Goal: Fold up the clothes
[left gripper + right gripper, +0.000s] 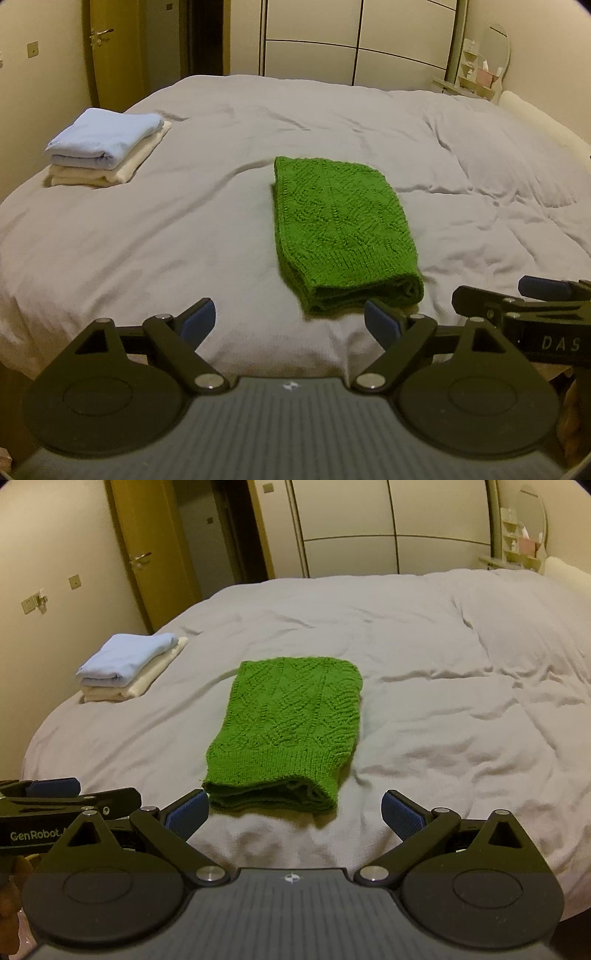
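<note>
Folded green knit (288, 731) lies before both spread, empty grippers.

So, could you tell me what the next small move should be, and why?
Probably bring both open grippers, left and right, down onto the near edge of the green sweater. It already lies folded on the bed, apart from the stack at the far left.

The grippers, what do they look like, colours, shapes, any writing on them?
Both are matte black. The left gripper and right gripper each have two angled link arms with silver pivots, round discs, a ribbed grey body and blue textured fingertips. White lettering on their sides reads GenRobot and DAS.
</note>
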{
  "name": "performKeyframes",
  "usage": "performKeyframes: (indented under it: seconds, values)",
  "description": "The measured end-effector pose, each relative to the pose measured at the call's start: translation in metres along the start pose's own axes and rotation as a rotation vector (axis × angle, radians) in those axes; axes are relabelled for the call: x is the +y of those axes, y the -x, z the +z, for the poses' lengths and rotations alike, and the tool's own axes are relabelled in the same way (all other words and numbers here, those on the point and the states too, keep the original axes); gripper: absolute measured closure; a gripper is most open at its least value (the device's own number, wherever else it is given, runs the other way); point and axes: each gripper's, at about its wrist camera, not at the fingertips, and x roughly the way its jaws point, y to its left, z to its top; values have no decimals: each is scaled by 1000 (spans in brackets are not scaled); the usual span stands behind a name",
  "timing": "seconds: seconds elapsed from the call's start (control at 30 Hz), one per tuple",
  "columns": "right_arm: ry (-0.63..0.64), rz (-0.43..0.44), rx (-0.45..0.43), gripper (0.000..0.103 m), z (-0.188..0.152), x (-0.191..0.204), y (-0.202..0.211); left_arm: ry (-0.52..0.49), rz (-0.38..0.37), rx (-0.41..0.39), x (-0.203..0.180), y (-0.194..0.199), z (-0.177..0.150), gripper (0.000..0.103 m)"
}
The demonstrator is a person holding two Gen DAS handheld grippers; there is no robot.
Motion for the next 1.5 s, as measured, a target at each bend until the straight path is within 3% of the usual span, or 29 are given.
performKeyframes:
  seconds: [0.3, 0.43, 0.57, 0.77, 1.0, 1.2, 1.3, 1.5]
  values:
    - [-2, 22, 25, 1, 3, -10, -7, 38, 31, 6, 8, 2, -6, 17]
    - [-16, 46, 50, 0, 3, -19, -24, 96, -1, 7, 23, -1, -5, 6]
    - [-48, 57, 92, 0, 0, -35, -46, 197, -75, 25, 46, -15, -4, 7]
    - [-183, 104, 116, 0, -5, -66, -74, 361, -248, 91, 74, -61, 7, 14]
    - [-480, 339, 58, 1, 14, -112, -117, 539, -471, 159, 99, -153, 41, 15]
    - [-639, 399, 84, 12, 22, -141, -164, 713, -544, 254, 118, -230, 32, 22]
    - [-698, 417, 106, 22, 22, -153, -187, 781, -609, 251, 126, -253, 27, 25]
    - [-792, 484, 107, 27, 29, -165, -228, 794, -670, 245, 125, -291, 39, 49]
